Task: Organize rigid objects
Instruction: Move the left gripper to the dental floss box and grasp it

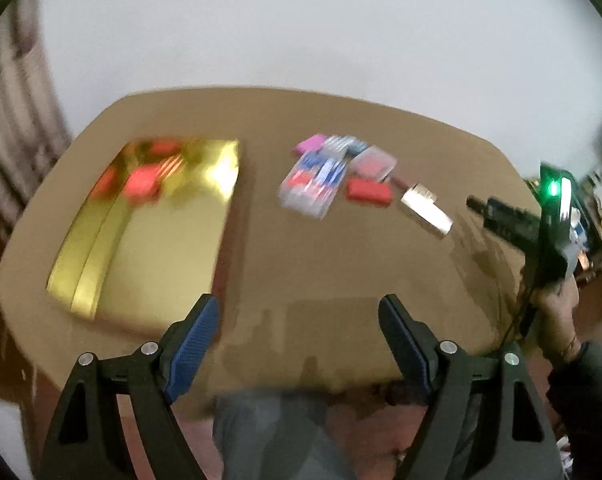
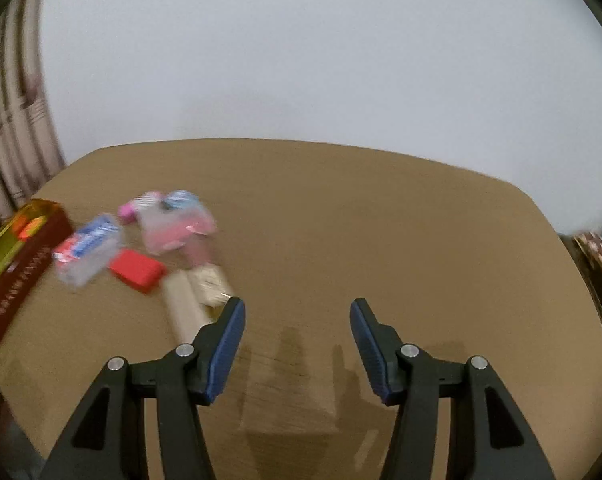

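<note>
A gold-lined box [image 1: 149, 236] lies on the brown table [image 1: 321, 264] at the left, with red items [image 1: 143, 184] at its far end. A blurred pile sits mid-table: a clear packet with red and blue print [image 1: 315, 180], a pink piece [image 1: 311, 143], a clear case [image 1: 373, 163], a red block [image 1: 370, 191] and a beige box [image 1: 426, 210]. My left gripper [image 1: 299, 308] is open and empty above the near table edge. My right gripper [image 2: 297, 312] is open and empty, just right of the beige box [image 2: 197, 300]. The right gripper also shows in the left wrist view [image 1: 501, 216].
In the right wrist view the box's dark red side [image 2: 21, 276] with gold lettering is at the far left, next to the packet [image 2: 89, 252] and red block [image 2: 137, 271]. A white wall stands behind the table. A curtain [image 2: 9, 128] hangs at the left. Clutter sits beyond the right edge.
</note>
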